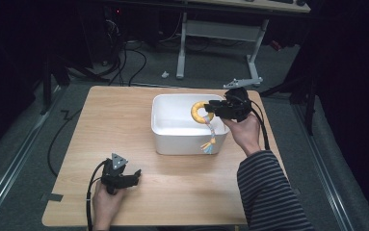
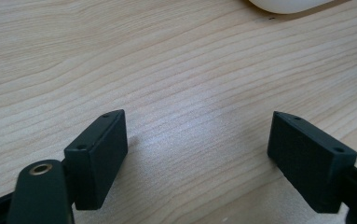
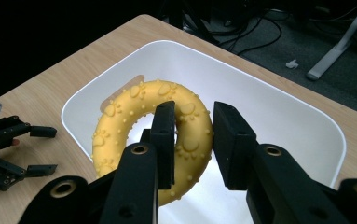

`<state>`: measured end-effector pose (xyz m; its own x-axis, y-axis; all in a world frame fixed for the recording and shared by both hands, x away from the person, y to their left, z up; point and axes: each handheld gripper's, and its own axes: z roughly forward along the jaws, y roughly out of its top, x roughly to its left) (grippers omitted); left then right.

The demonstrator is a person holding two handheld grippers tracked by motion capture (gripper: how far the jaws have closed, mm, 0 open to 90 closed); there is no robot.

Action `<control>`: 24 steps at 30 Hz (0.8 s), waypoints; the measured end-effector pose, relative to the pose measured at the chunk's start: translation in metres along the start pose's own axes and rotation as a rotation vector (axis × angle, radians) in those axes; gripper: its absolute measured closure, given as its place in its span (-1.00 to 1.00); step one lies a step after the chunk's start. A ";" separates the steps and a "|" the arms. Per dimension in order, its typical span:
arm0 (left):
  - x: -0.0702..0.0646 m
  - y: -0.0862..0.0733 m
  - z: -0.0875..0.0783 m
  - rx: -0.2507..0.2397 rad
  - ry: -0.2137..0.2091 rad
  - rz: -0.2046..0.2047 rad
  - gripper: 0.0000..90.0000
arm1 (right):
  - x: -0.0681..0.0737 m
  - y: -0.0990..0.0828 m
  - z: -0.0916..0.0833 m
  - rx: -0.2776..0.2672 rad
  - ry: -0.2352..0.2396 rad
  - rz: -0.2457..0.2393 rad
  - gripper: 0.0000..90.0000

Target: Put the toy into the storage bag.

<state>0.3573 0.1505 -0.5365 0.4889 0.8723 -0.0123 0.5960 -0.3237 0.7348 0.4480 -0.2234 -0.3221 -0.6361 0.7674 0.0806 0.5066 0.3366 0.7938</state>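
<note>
A yellow rubber ring toy [image 1: 199, 112] with paw-print bumps hangs over the white bin [image 1: 165, 139], a coloured rope tail [image 1: 210, 142] dangling from it over the bin's front right wall. My right gripper [image 1: 213, 109] is shut on the ring [image 3: 134, 116], one jaw through its hole and the other outside [image 3: 191, 140]. The bin's inside [image 3: 269, 116] lies below it. My left gripper [image 1: 133, 176] rests on the wooden table near the front left, jaws wide open [image 2: 195, 154] with only bare wood between them.
The wooden table [image 1: 119, 115] carries just the bin; its rounded corner [image 2: 288, 4] peeks in at the top of the left gripper view. Beyond the table stand a white desk frame [image 1: 220, 43] and cables on a grey floor. A striped sleeve [image 1: 269, 192] enters bottom right.
</note>
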 end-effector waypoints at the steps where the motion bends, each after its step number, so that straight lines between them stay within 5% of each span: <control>1: 0.000 0.000 0.000 0.000 0.000 0.000 -0.55 | -0.001 0.000 0.003 0.002 0.003 0.004 0.58; 24: 0.000 0.001 0.001 -0.002 0.004 -0.003 -0.55 | -0.001 -0.011 0.039 0.125 0.031 0.002 0.58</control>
<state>0.3581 0.1496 -0.5366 0.4843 0.8748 -0.0117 0.5961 -0.3202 0.7363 0.4660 -0.2064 -0.3549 -0.6513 0.7519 0.1022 0.5754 0.4015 0.7126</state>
